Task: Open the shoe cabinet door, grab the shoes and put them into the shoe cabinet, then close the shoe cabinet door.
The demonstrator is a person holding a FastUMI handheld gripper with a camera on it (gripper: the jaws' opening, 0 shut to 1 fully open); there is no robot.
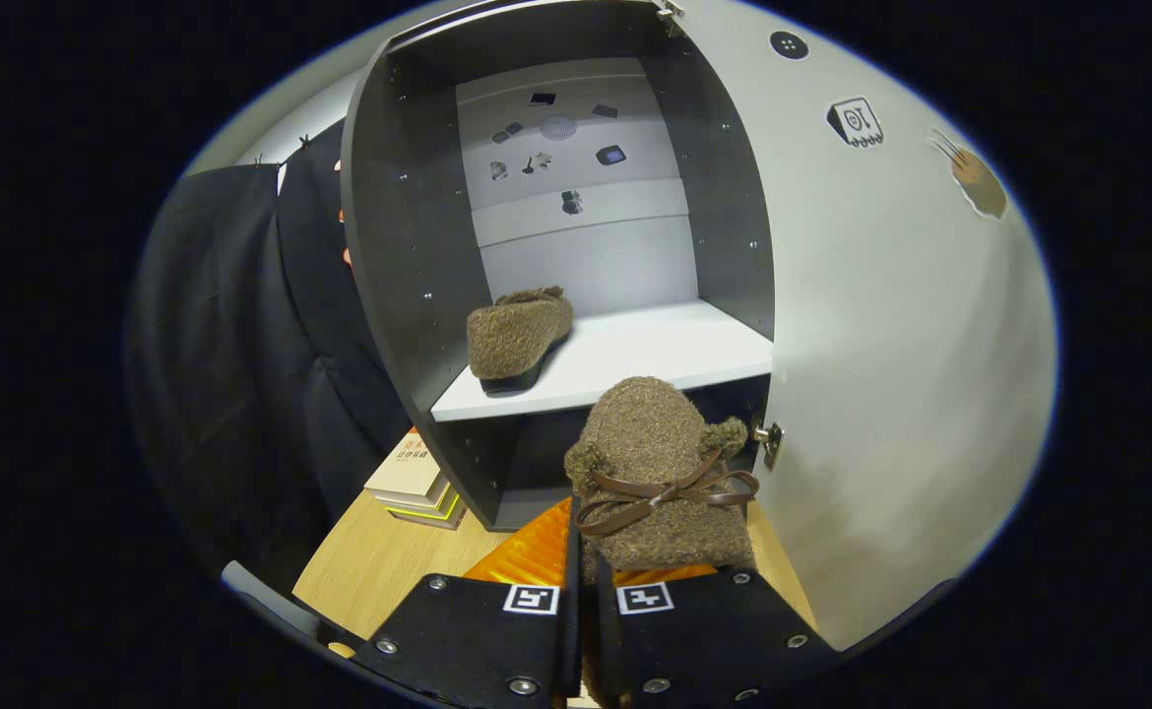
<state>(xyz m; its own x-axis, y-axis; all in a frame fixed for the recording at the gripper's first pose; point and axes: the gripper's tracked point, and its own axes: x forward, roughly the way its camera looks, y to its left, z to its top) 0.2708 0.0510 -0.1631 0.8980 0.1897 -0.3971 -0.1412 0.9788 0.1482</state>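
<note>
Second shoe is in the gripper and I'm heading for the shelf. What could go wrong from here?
1. The hand-held gripper pinches only the second shoe at its heel end, so the toe could sag and catch the white shelf edge.
2. The first shoe sits left; drifting that way may knock it.
3. The open door hangs close on the right.

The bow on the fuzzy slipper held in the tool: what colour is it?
Dark brown leather-like bow, clearest in the gripper view.

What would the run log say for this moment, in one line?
door open | first shoe on shelf | claw shut on second shoe | nearing cabinet
</note>
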